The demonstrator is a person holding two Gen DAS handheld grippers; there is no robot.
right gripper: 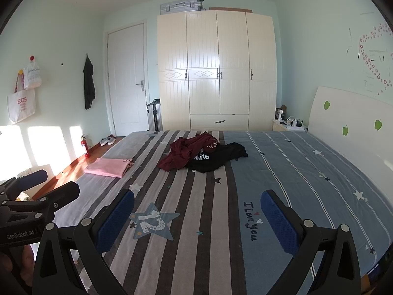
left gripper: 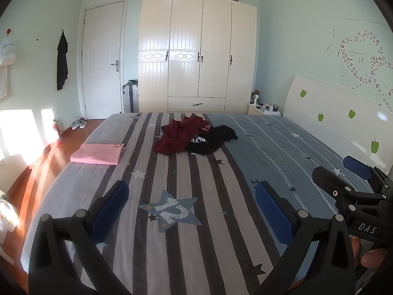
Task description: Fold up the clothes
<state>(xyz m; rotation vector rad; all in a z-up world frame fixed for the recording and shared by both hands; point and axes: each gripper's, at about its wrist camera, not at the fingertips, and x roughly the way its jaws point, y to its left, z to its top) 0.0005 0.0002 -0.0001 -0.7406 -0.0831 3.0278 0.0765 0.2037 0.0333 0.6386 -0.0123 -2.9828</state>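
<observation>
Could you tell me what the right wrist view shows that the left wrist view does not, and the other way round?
Only the right wrist view shows the "I Love You" lettering on the bed cover and the white EOS tote bag on the wall.

Only the left wrist view shows the lowest green apple sticker on the headboard.

Both show the folded pink garment, the crumpled maroon garment lying against the black garment, the wardrobe, and both hand-held grippers open and empty: left, right.

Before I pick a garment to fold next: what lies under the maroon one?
The maroon garment overlaps the black printed garment, which sticks out rightwards, both on the striped bedspread. Anything else beneath is covered.
</observation>
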